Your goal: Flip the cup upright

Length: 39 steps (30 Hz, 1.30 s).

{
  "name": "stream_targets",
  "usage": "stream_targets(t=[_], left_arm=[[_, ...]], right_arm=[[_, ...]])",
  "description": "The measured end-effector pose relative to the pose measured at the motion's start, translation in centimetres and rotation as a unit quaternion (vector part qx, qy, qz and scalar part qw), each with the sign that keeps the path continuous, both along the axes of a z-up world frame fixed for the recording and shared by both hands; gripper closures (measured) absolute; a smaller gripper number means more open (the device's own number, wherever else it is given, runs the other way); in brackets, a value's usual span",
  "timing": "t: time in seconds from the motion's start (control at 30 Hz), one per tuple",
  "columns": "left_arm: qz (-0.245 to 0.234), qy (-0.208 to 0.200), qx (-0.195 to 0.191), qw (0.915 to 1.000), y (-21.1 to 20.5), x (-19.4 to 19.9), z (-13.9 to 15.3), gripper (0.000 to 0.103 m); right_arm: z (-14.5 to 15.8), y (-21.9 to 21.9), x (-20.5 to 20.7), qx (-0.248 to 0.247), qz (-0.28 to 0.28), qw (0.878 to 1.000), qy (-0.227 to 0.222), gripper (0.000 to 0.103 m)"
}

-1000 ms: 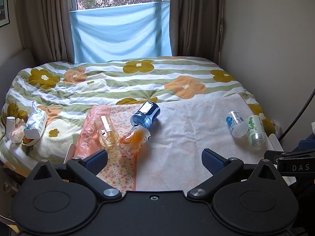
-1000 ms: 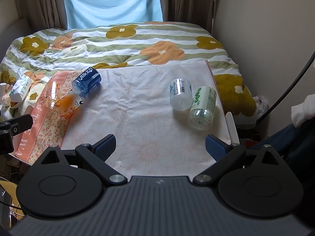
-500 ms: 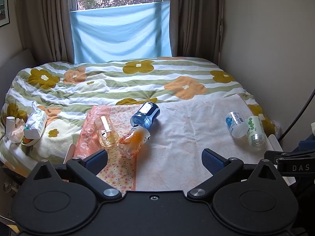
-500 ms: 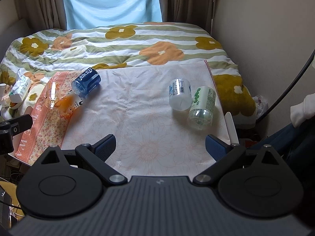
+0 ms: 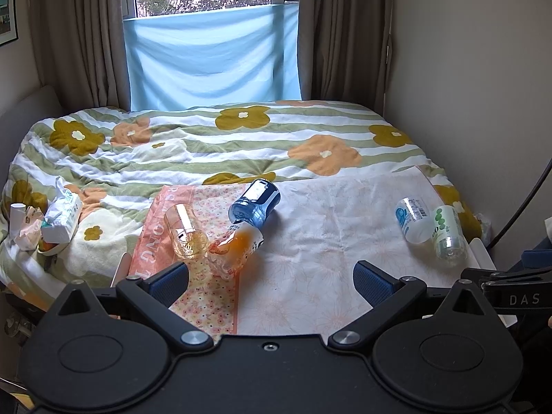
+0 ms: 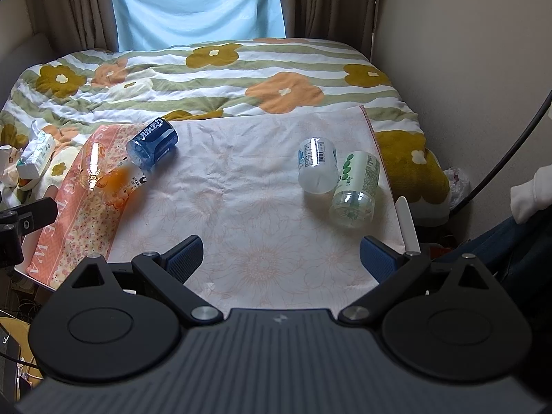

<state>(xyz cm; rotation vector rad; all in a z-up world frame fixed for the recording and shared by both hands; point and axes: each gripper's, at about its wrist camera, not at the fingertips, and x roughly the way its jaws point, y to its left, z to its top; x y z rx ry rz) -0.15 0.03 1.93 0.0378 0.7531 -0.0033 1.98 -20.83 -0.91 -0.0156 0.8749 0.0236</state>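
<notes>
Grippers come nearest: left gripper (image 5: 270, 277) and right gripper (image 6: 281, 253) both gape wide, holding nothing. Beyond them on the pale cloth (image 6: 241, 200), five cups lie sideways: clear cup (image 5: 184, 229), orange cup (image 5: 236, 245), blue cup (image 5: 255, 205), white cup (image 6: 317, 165), green-print cup (image 6: 355, 186). None is upright; compared with a second ago, nothing has shifted.

A bed (image 5: 241, 145) is covered by a striped flowered quilt (image 6: 214, 76). Over its near part a pale floral cloth (image 6: 248, 200) is spread, on which five cups (all on their sides) are laid; a tissue pack (image 5: 62, 214) is seen at the left.
</notes>
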Motion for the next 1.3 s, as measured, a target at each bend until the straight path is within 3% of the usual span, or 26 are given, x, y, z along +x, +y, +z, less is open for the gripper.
stream_targets(t=[0.37,0.57,0.8,1.07,1.3], left_arm=[[-0.008,-0.003,0.016,0.9998,0.3,4.5,0.9,0.0],[-0.025,0.009,0.019,0.9995,1.0,9.6,0.0,0.0],[-0.064,0.052,0.053,0.9952,1.5,16.5,-2.2,0.0],[-0.103,0.118,0.075,0.9848,2.2,23.9,-6.7,0.0],[-0.148,0.197,0.082,0.9657,2.1,29.7,-11.6,0.003]], right_arm=[[-0.2,0.8,3.4,0.002,0.027,1.0,0.002,0.0],[-1.5,0.9,5.9,0.008,0.04,0.999,0.009,0.0],[-3.5,1.1,8.9,0.017,0.051,0.998,0.031,0.0],[-5.8,0.8,11.4,0.025,0.047,0.997,0.052,0.0],[-8.2,0.7,13.2,0.029,0.039,0.995,0.082,0.0]])
